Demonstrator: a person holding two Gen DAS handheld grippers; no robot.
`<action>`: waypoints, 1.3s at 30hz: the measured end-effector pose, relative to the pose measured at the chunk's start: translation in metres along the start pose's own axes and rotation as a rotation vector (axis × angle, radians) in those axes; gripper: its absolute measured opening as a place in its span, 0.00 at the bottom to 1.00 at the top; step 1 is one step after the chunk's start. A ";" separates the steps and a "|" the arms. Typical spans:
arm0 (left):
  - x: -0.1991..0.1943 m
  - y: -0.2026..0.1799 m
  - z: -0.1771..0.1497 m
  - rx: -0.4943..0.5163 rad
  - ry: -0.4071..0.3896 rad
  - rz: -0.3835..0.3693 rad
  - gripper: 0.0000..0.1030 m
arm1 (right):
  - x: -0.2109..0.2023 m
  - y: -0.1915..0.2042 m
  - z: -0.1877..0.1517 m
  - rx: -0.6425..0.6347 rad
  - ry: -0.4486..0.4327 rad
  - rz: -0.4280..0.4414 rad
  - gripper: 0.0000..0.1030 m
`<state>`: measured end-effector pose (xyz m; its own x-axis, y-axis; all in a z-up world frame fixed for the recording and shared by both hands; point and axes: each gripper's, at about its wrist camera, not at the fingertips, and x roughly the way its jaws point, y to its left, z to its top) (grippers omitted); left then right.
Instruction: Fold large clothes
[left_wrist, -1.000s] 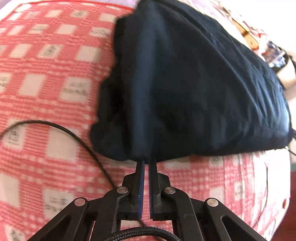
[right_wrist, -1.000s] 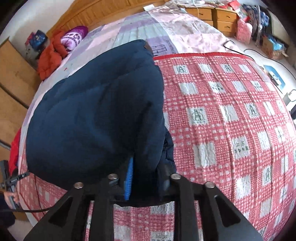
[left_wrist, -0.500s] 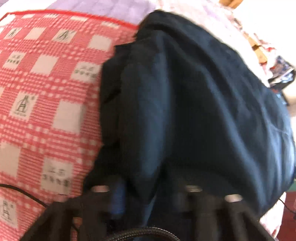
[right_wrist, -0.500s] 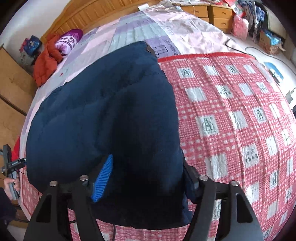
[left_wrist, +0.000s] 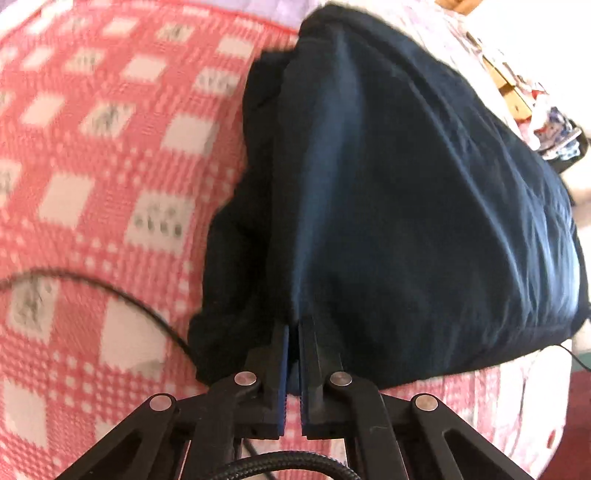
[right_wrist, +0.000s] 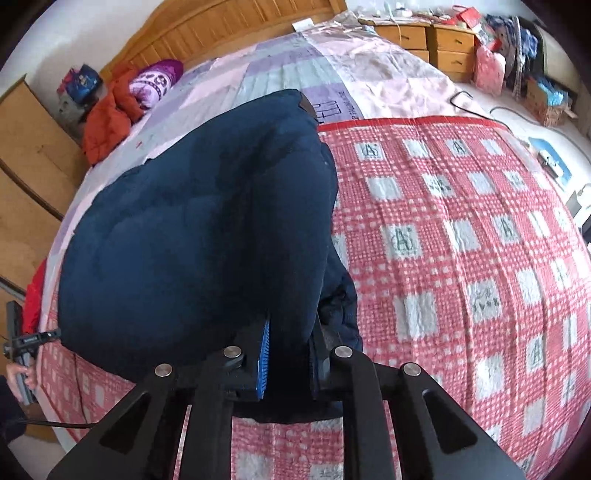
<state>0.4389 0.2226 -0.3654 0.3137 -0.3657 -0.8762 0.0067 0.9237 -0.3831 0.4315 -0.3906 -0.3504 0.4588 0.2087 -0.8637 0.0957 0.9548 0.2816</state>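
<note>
Both jaws on navy jacket (left_wrist: 406, 203), left pinched, right closing.

Dark navy padded jacket (right_wrist: 207, 236), folded into a puffy bundle, lies on the red-checked blanket (right_wrist: 461, 240)

My left tongs (left_wrist: 291, 332) opened briefly over the jacket (left_wrist: 406, 203) and are pinched shut again on its near hem; my right tongs (right_wrist: 290, 332) widened and are closing on a thicker fold.
</note>
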 end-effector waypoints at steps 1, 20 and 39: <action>-0.006 -0.003 0.007 0.003 -0.038 0.006 0.01 | 0.002 0.002 0.004 -0.007 0.006 -0.015 0.25; -0.007 -0.003 -0.030 -0.035 0.011 -0.037 0.01 | -0.002 0.019 0.001 -0.037 -0.021 0.040 0.19; -0.058 -0.083 0.002 0.251 -0.197 0.165 0.27 | -0.050 0.059 0.006 -0.227 -0.197 -0.267 0.62</action>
<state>0.4217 0.1678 -0.2825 0.5067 -0.2029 -0.8379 0.1663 0.9767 -0.1360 0.4195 -0.3461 -0.2878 0.6071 -0.0763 -0.7910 0.0468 0.9971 -0.0602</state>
